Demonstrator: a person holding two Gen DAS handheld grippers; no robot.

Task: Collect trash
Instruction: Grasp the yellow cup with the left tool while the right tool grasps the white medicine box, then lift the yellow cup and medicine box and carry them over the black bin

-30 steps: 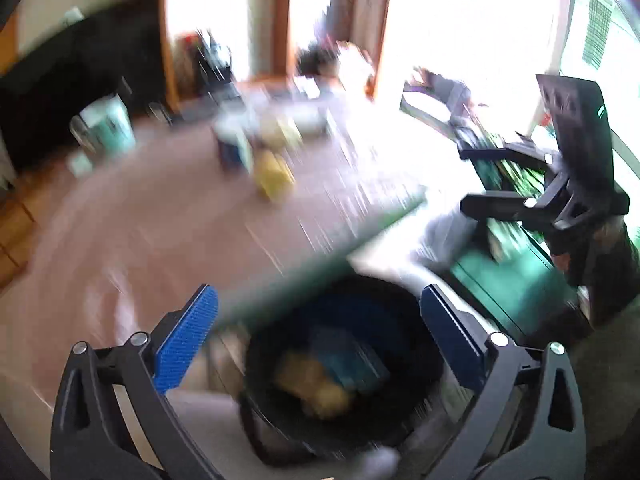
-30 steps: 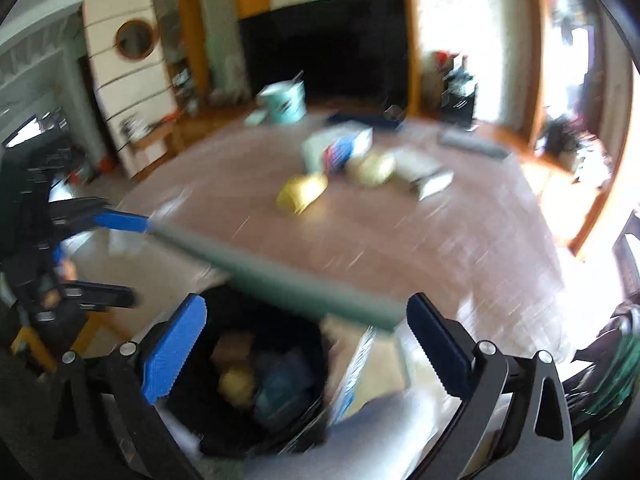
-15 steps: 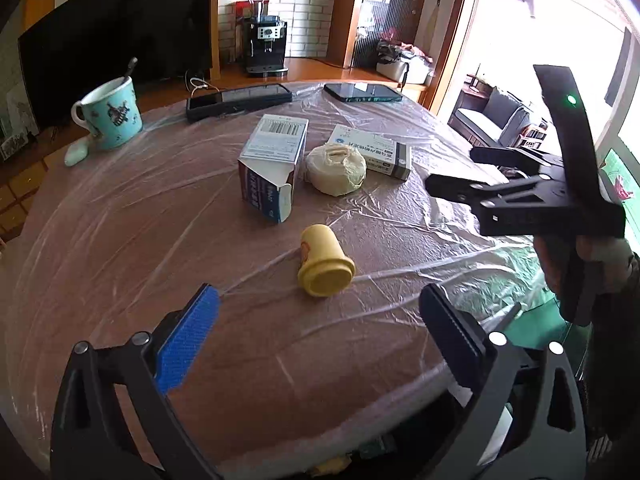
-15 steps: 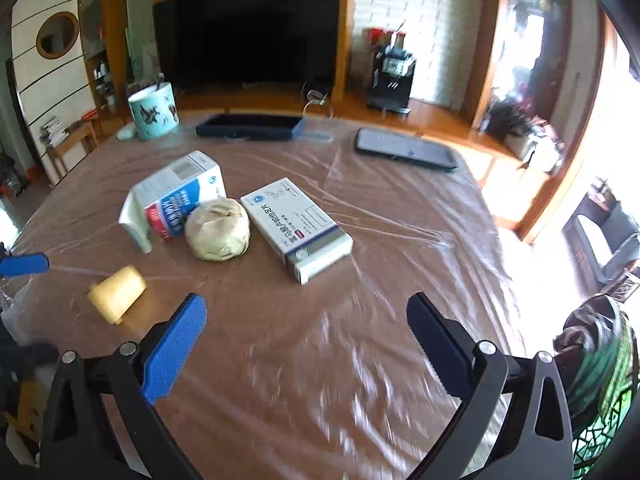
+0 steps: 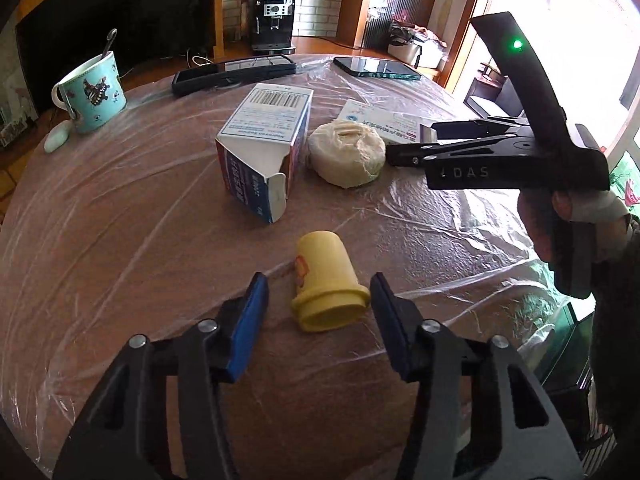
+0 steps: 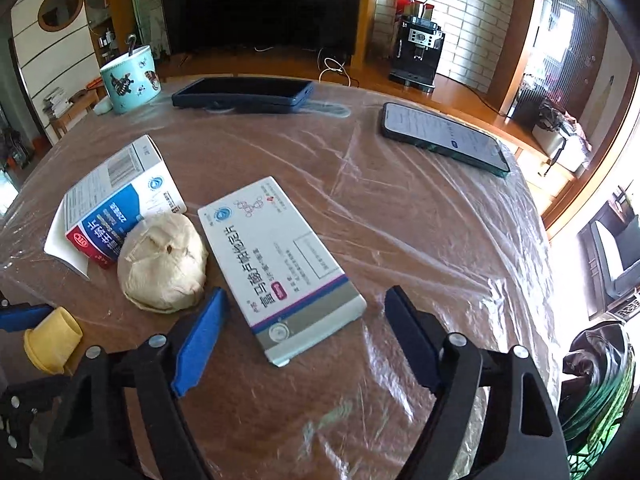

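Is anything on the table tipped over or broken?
Yes. The yellow cup lies on its side between the open left gripper fingers. The blue and white box sits with its end flap hanging open. Nothing looks spilled.

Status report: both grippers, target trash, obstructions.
Left gripper open, straddling small yellow plastic cup lying on its side. Right gripper open over flat white medicine box. Nothing blocking either.
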